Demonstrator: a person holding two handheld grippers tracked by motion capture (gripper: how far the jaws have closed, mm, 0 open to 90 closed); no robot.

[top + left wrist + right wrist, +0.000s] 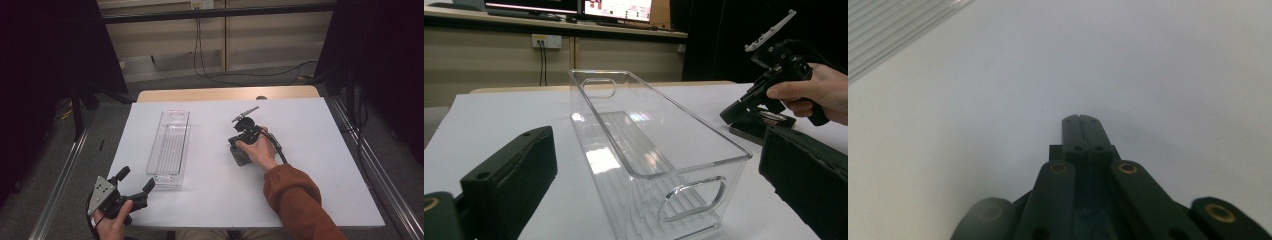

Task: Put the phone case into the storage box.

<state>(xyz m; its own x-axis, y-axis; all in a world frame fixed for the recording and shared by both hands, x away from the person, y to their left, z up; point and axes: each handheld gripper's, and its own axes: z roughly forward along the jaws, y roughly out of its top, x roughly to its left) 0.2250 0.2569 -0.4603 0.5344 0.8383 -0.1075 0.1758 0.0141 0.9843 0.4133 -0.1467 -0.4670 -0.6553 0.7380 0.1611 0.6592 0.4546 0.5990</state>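
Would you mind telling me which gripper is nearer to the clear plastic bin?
Left. The left gripper sits just off the clear plastic bin's near end, jaws open toward it. The right gripper rests shut on the table, well off to the bin's right.

Left gripper (136,181) rests low, its 2 jaws spread wide; right gripper (1081,119) points down, jaws pressed together.

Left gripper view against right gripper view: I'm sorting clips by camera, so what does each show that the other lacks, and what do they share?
The left gripper view alone shows the whole clear bin, upright with handle cut-outs, its own jaws apart on either side, the right gripper in a hand, and a wall socket. The right gripper view alone shows that gripper's jaws pressed together, nothing between them. Both share the white table top and part of the bin.
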